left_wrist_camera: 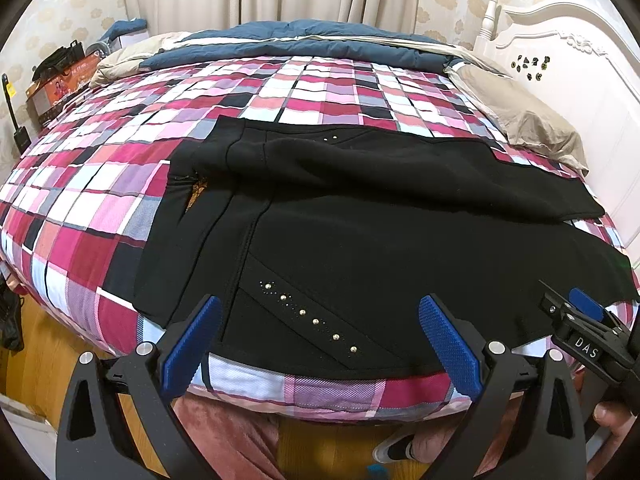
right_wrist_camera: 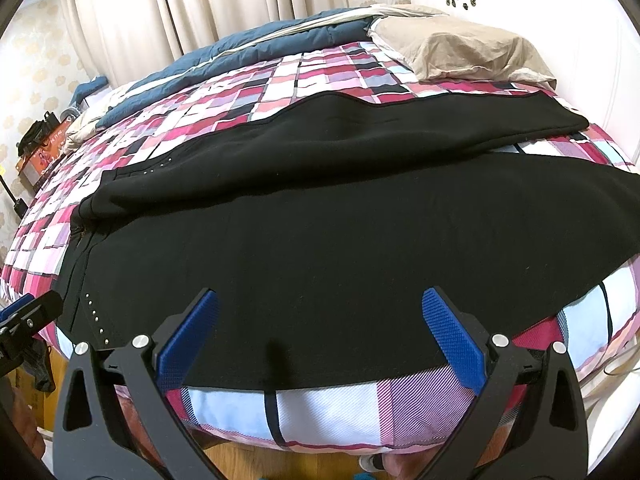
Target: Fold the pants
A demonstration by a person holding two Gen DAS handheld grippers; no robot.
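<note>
Black pants (left_wrist_camera: 360, 216) lie spread on the plaid bed cover (left_wrist_camera: 100, 208), waist end to the left, legs running right toward the headboard. Small metal studs (left_wrist_camera: 316, 321) mark the near pocket. The far leg is laid partly over the near one. My left gripper (left_wrist_camera: 320, 330) hangs open just above the near edge of the pants by the studded pocket, holding nothing. In the right wrist view the pants (right_wrist_camera: 340, 232) fill the middle, and my right gripper (right_wrist_camera: 320, 332) is open over the near leg's edge. The right gripper's tip (left_wrist_camera: 576, 312) shows at the right of the left wrist view.
A beige pillow (right_wrist_camera: 460, 48) and a white headboard (left_wrist_camera: 560, 48) are at the right. A blue quilt (left_wrist_camera: 288, 40) lies folded along the bed's far side, under curtains (right_wrist_camera: 180, 4). Boxes and a black bag (left_wrist_camera: 60, 72) sit at the far left. Wooden floor (left_wrist_camera: 36, 344) lies below the bed's near edge.
</note>
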